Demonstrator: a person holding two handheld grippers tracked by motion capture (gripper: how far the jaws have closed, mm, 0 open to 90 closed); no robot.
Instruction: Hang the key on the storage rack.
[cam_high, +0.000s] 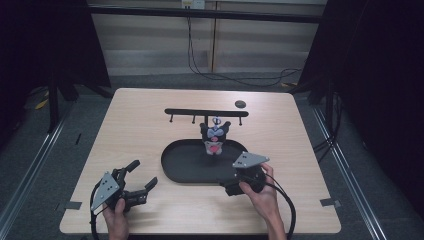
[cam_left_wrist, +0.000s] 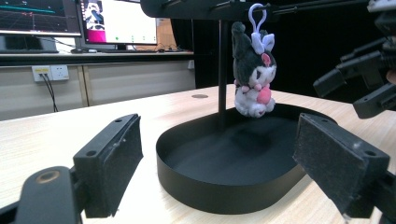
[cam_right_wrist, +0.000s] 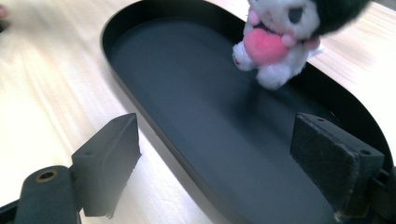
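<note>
Step in hand, as judged: the approach to the plush (cam_high: 215, 138), which hangs by its clip from a hook on the rack (cam_high: 206, 111) above the black tray (cam_high: 176, 168); it is clear of the tray floor and untouched by either tool. The right gripper (cam_high: 239, 176) is over the tray's near right rim, just short of the plush, its jaws spread wide and holding nothing; in the right gripper view the toy sits above and ahead of the gap between them. The left gripper (cam_high: 141, 176) rests low near the tabletop's (cam_high: 150, 115) front left, well apart from the tray, jaws likewise spread and empty, pointed toward the plush. The next move calls for the right gripper to rise and advance until the jaws bracket the soft body, close on it, then lift so the clip clears its hook. Each hand grips its tool from behind, forearms entering from the near edge.
</note>
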